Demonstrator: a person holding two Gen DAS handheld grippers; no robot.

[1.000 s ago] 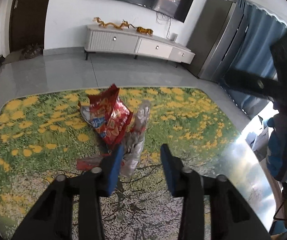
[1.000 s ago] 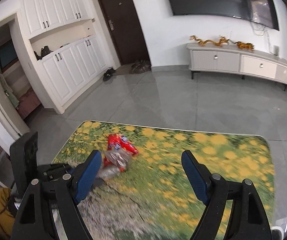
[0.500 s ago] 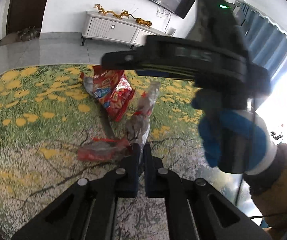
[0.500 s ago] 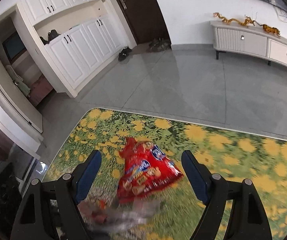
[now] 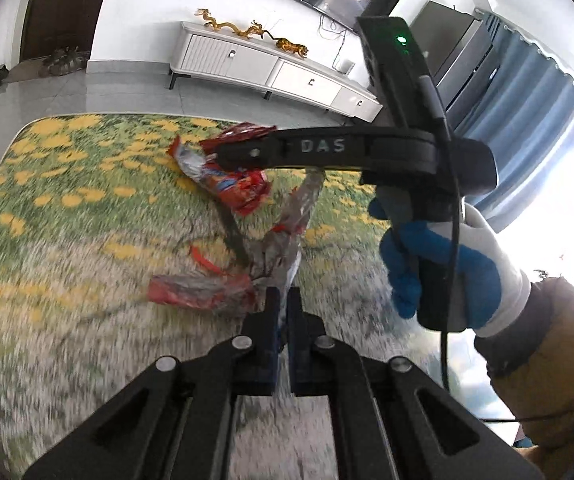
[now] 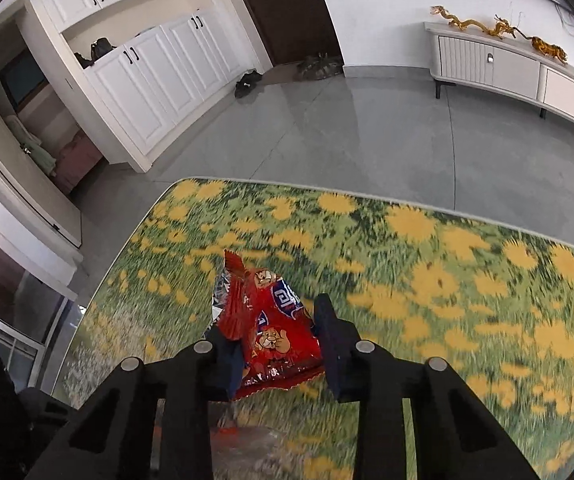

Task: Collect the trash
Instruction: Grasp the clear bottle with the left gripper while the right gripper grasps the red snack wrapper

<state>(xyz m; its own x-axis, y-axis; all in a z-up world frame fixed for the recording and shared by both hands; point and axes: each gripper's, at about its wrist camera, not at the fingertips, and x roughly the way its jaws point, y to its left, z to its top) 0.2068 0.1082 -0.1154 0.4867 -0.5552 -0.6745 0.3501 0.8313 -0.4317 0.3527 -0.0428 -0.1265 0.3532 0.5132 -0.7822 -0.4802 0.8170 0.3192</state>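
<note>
The left tongs (image 5: pixel 283 304) are clamped on a silver wrapper (image 5: pixel 291 228), whose long axis runs away from them toward the far right of the counter (image 5: pixel 67 200); its near end is hidden between the pads. A crumpled red wrapper (image 5: pixel 199 290) lies just left of it, blurred. The right tongs (image 6: pixel 277 330) are set apart around a red snack bag (image 6: pixel 271 328), its long axis pointing away along the fingers; whether the pads touch it cannot be told. The bag's lower edge is cut off by the left finger.
</note>
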